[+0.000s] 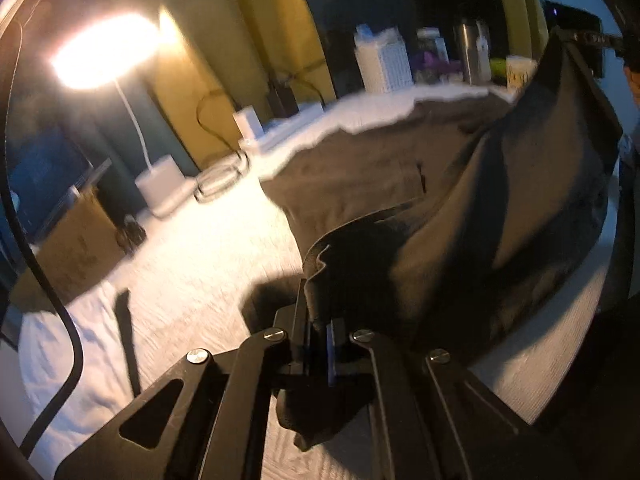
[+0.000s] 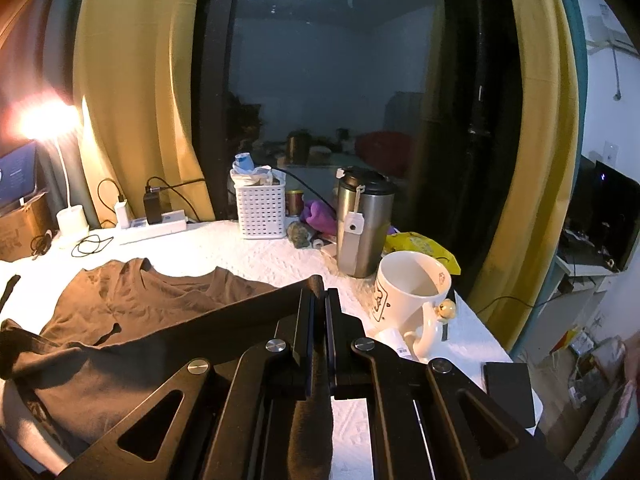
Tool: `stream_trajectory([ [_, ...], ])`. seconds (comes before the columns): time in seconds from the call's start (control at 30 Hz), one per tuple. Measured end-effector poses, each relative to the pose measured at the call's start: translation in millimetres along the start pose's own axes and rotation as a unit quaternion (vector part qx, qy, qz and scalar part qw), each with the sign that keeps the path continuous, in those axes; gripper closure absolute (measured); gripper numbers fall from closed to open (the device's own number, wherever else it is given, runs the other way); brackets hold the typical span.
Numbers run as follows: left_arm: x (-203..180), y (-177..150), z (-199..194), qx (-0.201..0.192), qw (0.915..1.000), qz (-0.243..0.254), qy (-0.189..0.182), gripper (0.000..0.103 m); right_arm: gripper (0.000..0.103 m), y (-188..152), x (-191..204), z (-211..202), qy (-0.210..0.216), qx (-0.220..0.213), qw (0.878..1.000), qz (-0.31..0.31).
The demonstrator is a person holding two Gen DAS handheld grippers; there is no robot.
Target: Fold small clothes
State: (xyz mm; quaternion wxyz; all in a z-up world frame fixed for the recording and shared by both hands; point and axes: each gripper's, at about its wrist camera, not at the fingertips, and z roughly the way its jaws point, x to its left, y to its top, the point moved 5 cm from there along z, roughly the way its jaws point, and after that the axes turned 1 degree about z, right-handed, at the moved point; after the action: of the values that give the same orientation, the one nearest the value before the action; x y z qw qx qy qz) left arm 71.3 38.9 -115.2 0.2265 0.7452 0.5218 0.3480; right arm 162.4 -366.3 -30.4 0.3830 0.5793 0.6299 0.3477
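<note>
While both tongs are clenched on one hem of the brown shirt (image 2: 132,304), that edge is lifted off the white-covered surface (image 2: 264,252), probably to carry it over as a fold; the rest lies flat. Left tongs (image 1: 319,280) and right tongs (image 2: 319,292) pinch opposite ends. Print on the mug (image 2: 408,292) is unreadable.

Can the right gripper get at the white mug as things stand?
Probably not yet: the right gripper is shut on the brown shirt; the white mug stands unblocked just beside it.
</note>
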Motion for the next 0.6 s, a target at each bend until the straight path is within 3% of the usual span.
stream_trajectory([
  [0.3,48,56,-9,-0.075,0.9957,-0.045,0.028,0.1,0.098,15,-2,8,-0.003,-0.01,1.0,-0.001],
  [0.6,79,90,38,-0.09,0.9929,-0.066,0.042,0.1,0.098,29,-8,49,-0.008,0.003,1.0,0.001],
])
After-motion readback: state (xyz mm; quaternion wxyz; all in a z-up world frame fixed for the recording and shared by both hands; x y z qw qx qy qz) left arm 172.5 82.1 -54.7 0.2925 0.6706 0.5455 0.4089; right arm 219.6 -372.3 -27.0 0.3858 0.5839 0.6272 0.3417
